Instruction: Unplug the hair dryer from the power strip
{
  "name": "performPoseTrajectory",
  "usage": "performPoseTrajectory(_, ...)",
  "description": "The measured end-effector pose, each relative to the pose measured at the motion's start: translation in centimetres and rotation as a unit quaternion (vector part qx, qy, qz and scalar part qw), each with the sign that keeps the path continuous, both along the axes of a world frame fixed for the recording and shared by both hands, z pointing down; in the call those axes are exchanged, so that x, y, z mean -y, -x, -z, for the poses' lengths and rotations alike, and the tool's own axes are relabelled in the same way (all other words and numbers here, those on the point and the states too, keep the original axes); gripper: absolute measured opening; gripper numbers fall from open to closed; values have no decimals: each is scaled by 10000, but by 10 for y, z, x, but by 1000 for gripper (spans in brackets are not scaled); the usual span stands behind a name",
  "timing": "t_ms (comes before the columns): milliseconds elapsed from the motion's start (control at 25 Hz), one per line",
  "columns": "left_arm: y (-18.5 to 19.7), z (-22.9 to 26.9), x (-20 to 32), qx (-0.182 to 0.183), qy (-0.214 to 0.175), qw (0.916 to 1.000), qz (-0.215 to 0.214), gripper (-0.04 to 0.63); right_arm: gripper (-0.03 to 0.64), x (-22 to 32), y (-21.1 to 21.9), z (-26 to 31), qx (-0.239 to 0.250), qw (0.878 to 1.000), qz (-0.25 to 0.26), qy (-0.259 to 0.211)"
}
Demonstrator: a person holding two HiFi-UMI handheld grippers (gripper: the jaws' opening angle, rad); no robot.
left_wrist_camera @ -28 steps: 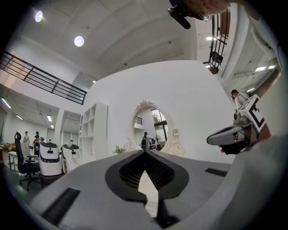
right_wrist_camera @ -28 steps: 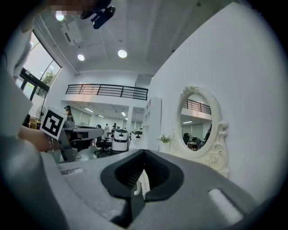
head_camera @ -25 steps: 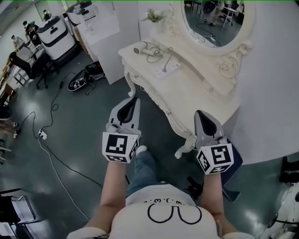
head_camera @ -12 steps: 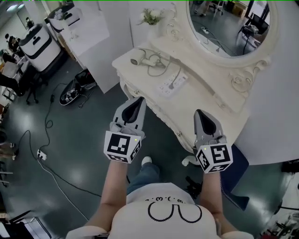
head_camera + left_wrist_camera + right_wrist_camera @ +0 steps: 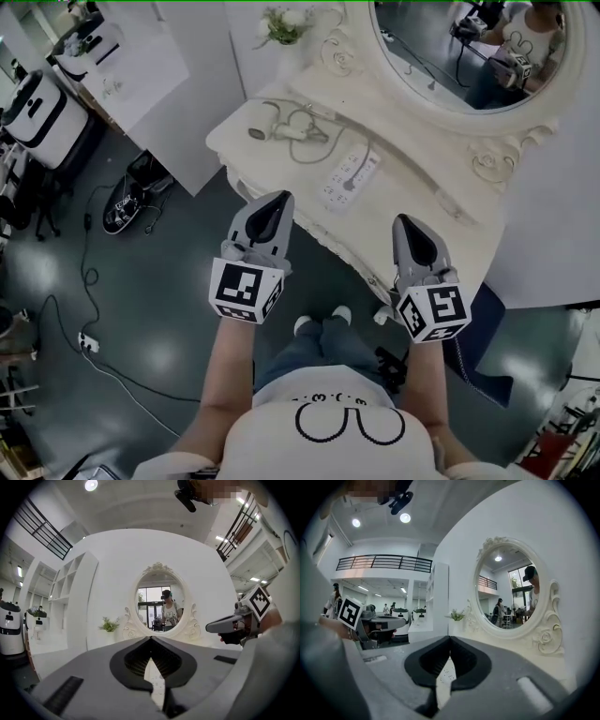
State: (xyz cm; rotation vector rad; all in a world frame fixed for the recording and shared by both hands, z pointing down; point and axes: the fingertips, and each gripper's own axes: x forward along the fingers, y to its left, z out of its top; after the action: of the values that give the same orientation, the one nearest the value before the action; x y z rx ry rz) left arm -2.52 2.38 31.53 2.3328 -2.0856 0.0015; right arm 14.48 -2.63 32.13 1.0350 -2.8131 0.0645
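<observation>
Head view: oblong power strip on carved cream table.

My left hand-held gripper and right hand-held gripper are pale grey with black inner pads, and each is patterned at the back with black-and-white square markers. The table is cream, and so is the scroll-carved mirror frame on the table. The power strip and hair dryer on the table are white. The floor beside the table is dark grey-green.
</observation>
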Motion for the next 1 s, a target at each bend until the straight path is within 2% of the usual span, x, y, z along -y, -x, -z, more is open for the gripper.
performPoseTrajectory(200, 8, -25, 24, -178, 269, 9992, -236, -2, 2, 21, 11, -20, -73, 9998, -114, 175)
performPoseTrajectory(440, 19, -57, 66, -133, 716, 9947, -721, 22, 2, 64, 28, -45, -34, 9988, -320, 381)
performPoseTrajectory(480, 19, -61, 75, -114, 775, 9931, -874, 32, 2, 74, 31, -48, -25, 9985, -363, 404)
performPoseTrajectory(560, 16, -69, 94, -77, 942, 9874, -1268, 100, 2, 93, 36, -52, 13, 9979, -463, 455)
performPoseTrajectory(640, 9, -82, 111, 44, 1215, 9772, -1738, 180, 2, 110, 41, -56, 50, 9971, -548, 517)
performPoseTrajectory(720, 1, -99, 125, 279, 1537, 9636, -2171, 249, 2, 125, 44, -61, 56, 9963, -609, 600)
performPoseTrajectory(840, -8, -130, 143, 629, 1967, 9425, -2628, 258, 3, 143, 45, -73, 10, 9946, -665, 801)
performPoseTrajectory(1000, -20, -167, 157, 851, 2497, 9133, -3104, 258, 5, 162, 43, -89, -81, 9918, -694, 1069)
